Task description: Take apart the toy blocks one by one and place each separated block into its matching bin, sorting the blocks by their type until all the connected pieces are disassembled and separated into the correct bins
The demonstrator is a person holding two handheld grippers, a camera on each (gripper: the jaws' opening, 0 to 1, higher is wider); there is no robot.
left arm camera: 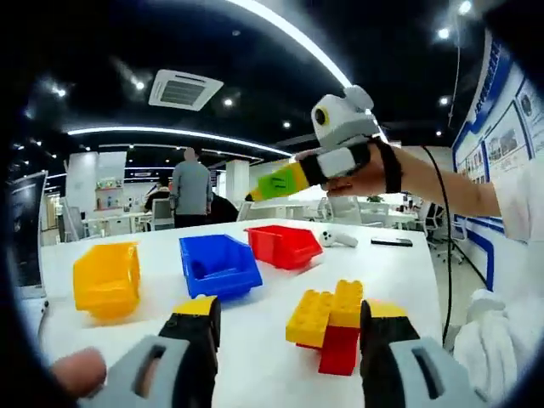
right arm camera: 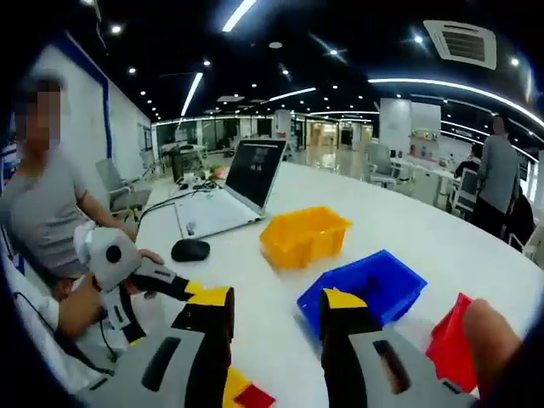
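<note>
Left gripper view first: at the left of the frame a yellow bin (left arm camera: 107, 279) sits on the white counter (left arm camera: 391, 263), then a blue bin (left arm camera: 219, 265) just right of it at centre, then a red bin (left arm camera: 284, 246) a little further back. The left gripper (left arm camera: 289, 327) rises from the bottom edge with its jaws apart, nothing between them, and right of centre a cluster of joined blocks (left arm camera: 330, 322), yellow on top and red below, rests on the counter close beside the right-hand jaw. Up in the upper right, the right gripper (left arm camera: 270, 184) is held in the air by a hand (left arm camera: 367, 174), clamped on a green block (left arm camera: 278, 183) above the red bin. Now the right gripper view: at lower left the left gripper (right arm camera: 204, 299) comes in, gripped by a seated person (right arm camera: 42, 212); a black mouse (right arm camera: 190, 250) and an open laptop (right arm camera: 242, 191) lie behind it, and the yellow bin (right arm camera: 304, 235), blue bin (right arm camera: 365, 287) and red bin (right arm camera: 450, 344) run on towards the lower right.
</note>
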